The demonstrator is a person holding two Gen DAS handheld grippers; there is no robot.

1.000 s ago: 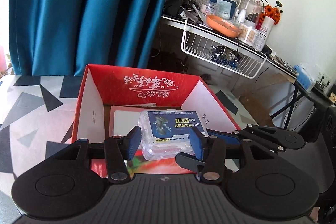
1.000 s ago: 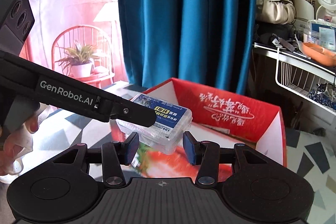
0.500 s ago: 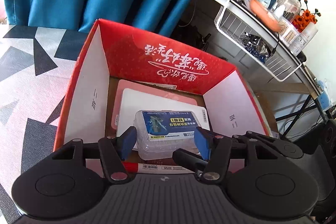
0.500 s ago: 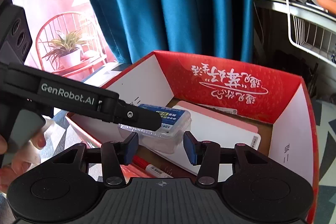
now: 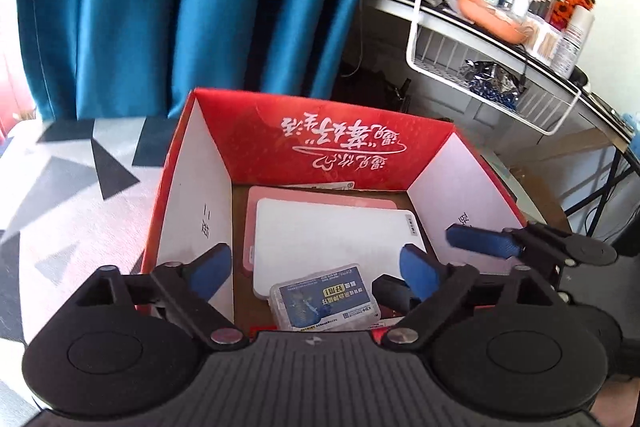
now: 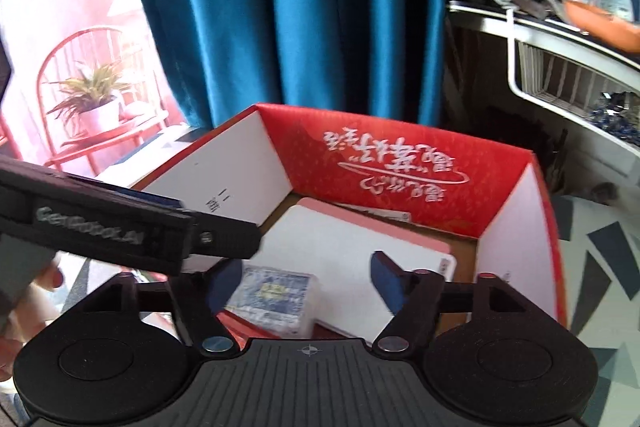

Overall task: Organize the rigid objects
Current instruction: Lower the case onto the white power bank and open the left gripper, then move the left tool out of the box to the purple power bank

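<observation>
I have both grippers poised over the red cardboard box (image 5: 362, 151), which sits on a table with a grey-and-white triangle-patterned cloth (image 5: 68, 187). My left gripper (image 5: 316, 271) has its jaws spread wide, its blue pads clear on either side and gripping nothing. Below and between them I see the clear plastic case (image 5: 324, 297) with a blue printed label, lying inside the box at the near edge. It rests partly on a white flat slab (image 5: 332, 231), which in turn lies on a pink flat one (image 5: 256, 195) on the brown box floor. A slip of paper (image 5: 332, 185) sits against the far red wall, under the white script printed there.

From the right wrist camera, my right gripper (image 6: 306, 277) is also spread wide and empty, with the same clear plastic case (image 6: 276, 297) just inside its left pad, not pinched. The left gripper's black body, marked GenRobot.AI, crosses that view from the left, above the box's near left wall.

Behind the box hangs a teal curtain (image 5: 192, 7). To the right stands a cluttered desk (image 5: 480, 11) with a white wire basket (image 5: 492, 75) hung beneath it, and an orange dish (image 5: 490, 17) on top. A potted plant on a red chair (image 6: 90, 99) shows in the pink backdrop at left.
</observation>
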